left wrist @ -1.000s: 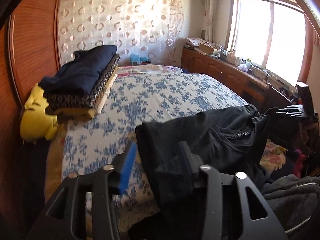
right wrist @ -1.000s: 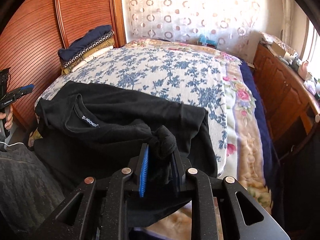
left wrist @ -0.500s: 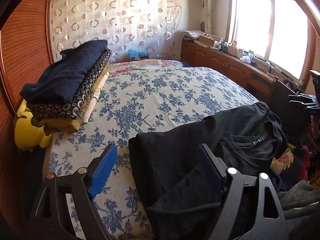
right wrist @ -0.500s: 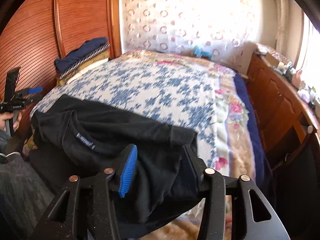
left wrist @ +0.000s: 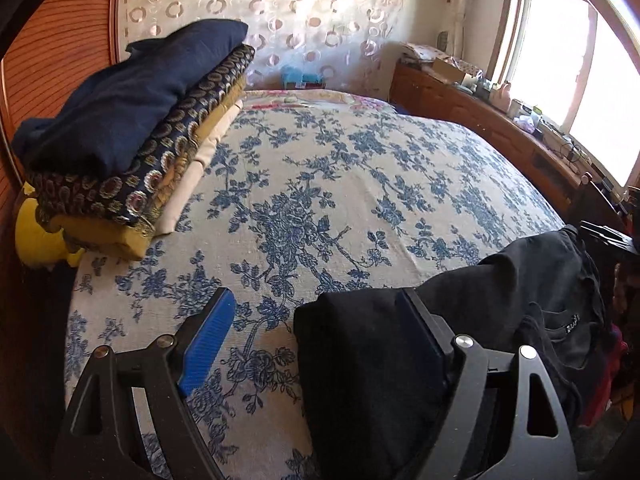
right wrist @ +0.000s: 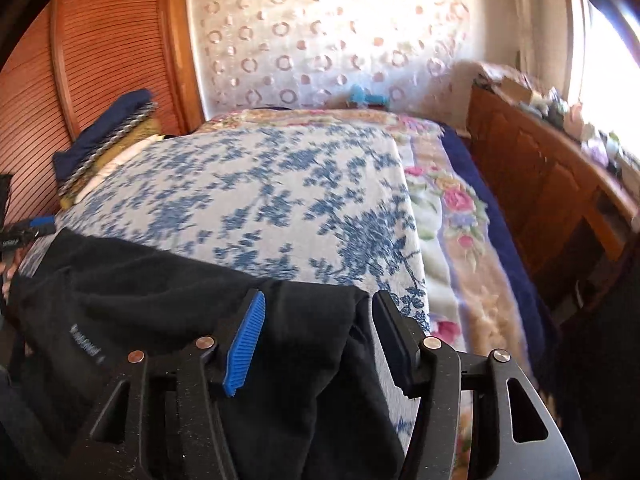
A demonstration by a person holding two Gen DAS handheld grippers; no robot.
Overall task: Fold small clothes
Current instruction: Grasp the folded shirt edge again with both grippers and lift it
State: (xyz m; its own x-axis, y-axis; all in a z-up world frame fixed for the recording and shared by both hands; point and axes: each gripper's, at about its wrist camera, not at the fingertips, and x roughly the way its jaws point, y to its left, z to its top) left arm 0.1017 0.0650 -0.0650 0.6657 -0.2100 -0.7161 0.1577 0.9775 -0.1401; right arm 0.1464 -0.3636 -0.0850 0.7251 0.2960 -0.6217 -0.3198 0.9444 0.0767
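The left gripper (left wrist: 316, 340) stands wide open, with a corner of the black garment (left wrist: 500, 300) lying slack between its fingers, against the right one only. The right gripper (right wrist: 320, 336) is opening; black cloth lies loose between its fingers and neither pad presses it. The garment sprawls across the near edge of the bed (left wrist: 340, 184). The left view alone shows the window (left wrist: 568, 60) and the full stack of folded clothes (left wrist: 132, 128); the right view alone shows the floral blanket (right wrist: 452, 216) beside the bedspread and a hand (right wrist: 10, 268) at the left edge.
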